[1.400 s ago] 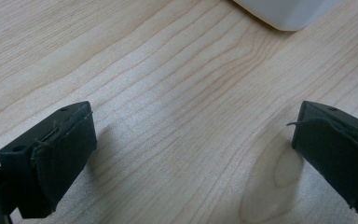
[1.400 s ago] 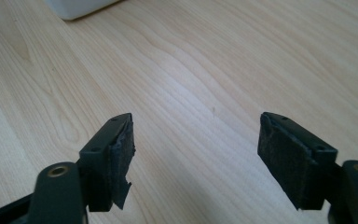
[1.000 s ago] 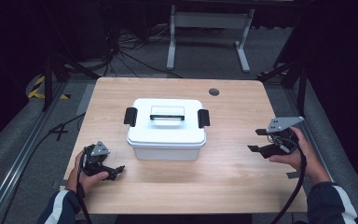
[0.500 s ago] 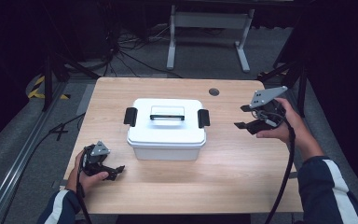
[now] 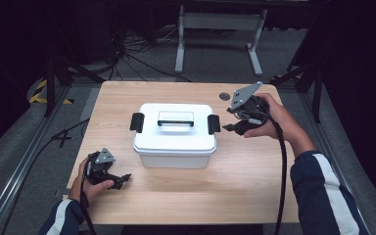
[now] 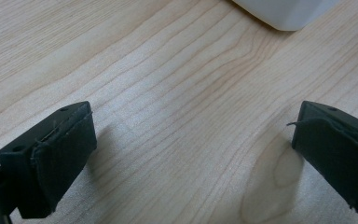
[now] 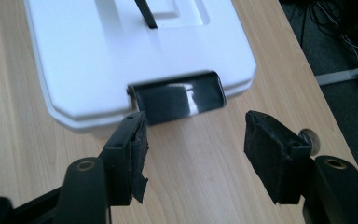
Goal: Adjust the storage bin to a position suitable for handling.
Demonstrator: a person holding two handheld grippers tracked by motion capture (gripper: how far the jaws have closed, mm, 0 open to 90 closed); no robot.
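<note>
Our white box sits mid-table, and our right gripper, jaws just narrowing but empty, lines up on its black side latch. Left gripper rests open and empty near the table's front-left corner. Come in crooked and we'd probably shove the box instead of popping that latch.

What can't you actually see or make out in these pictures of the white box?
- What the white box holds: high view, its closed lid covers it.
- Whether the right latch is locked: right gripper view, too glossy to tell.
- Most of the box: left gripper view, cut off by the top edge.
</note>
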